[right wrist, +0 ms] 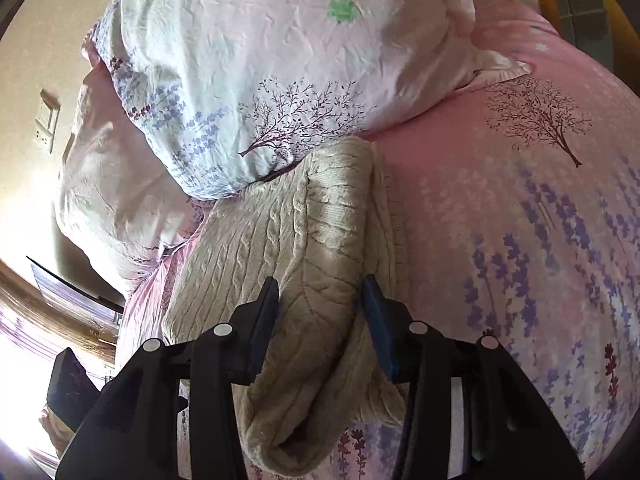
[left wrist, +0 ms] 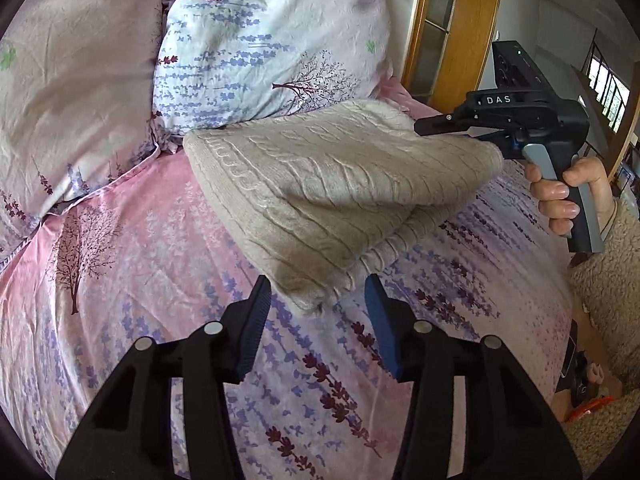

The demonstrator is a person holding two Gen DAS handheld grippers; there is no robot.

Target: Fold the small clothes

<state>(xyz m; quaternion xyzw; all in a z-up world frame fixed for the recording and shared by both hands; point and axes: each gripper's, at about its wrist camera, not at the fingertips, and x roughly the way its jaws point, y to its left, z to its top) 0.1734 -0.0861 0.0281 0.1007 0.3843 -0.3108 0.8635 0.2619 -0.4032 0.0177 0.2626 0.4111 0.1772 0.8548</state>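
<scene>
Knitwear is what we are handling: a beige cable-knit garment (left wrist: 320, 184), already doubled over, lies on the pink floral bedspread (left wrist: 120, 240) just in front of the pillow (left wrist: 260, 40). Our left gripper (left wrist: 318, 300) stands spread, its blue pads either side of the near corner of the knit without squeezing it, probably lined up for a fresh pinch. Our right gripper (right wrist: 320, 304) straddles a bunched fold at the garment's right end; cloth fills the gap between its pads, yet we cannot tell whether they press it or merely bracket it. Holding both ends this way would let us lift the bundle evenly and keep the fold from slipping apart.
</scene>
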